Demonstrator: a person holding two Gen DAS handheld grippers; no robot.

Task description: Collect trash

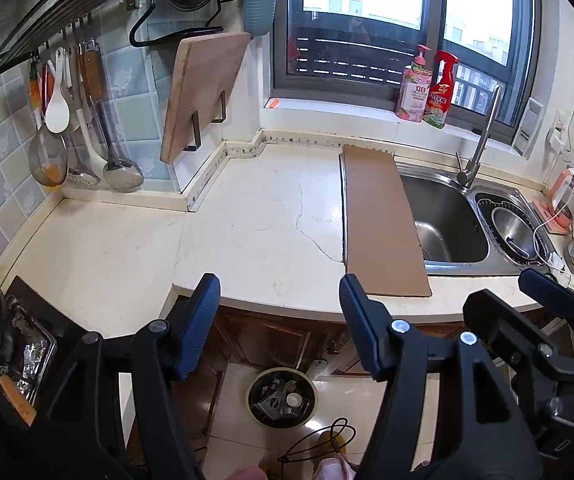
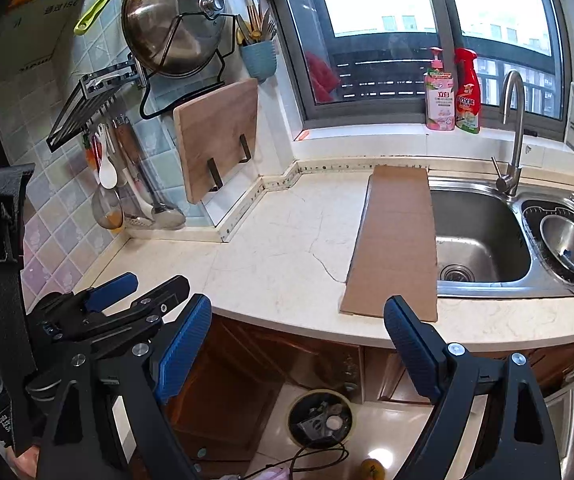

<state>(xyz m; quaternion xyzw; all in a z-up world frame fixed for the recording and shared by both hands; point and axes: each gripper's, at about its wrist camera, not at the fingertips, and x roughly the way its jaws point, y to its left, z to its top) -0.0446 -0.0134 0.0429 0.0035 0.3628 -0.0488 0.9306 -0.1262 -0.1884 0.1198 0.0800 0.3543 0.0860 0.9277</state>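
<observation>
Left gripper [image 1: 279, 320] and right gripper [image 2: 299, 348]: jaws spread, nothing held, both held off the counter [image 1: 247, 216] edge. Counter bare to 12 o'clock; cardboard [image 1: 383, 220] at 1 o'clock overlaps sink [image 1: 447, 216]. Bin [image 1: 282, 398] with trash at 6 o'clock on floor. Bottle [image 2: 439, 92] marked "立白".

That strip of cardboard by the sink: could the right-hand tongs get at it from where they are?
Probably yes. The cardboard lies flat on the counter with nothing on top, just beyond the right tongs, which are open and empty.
</observation>
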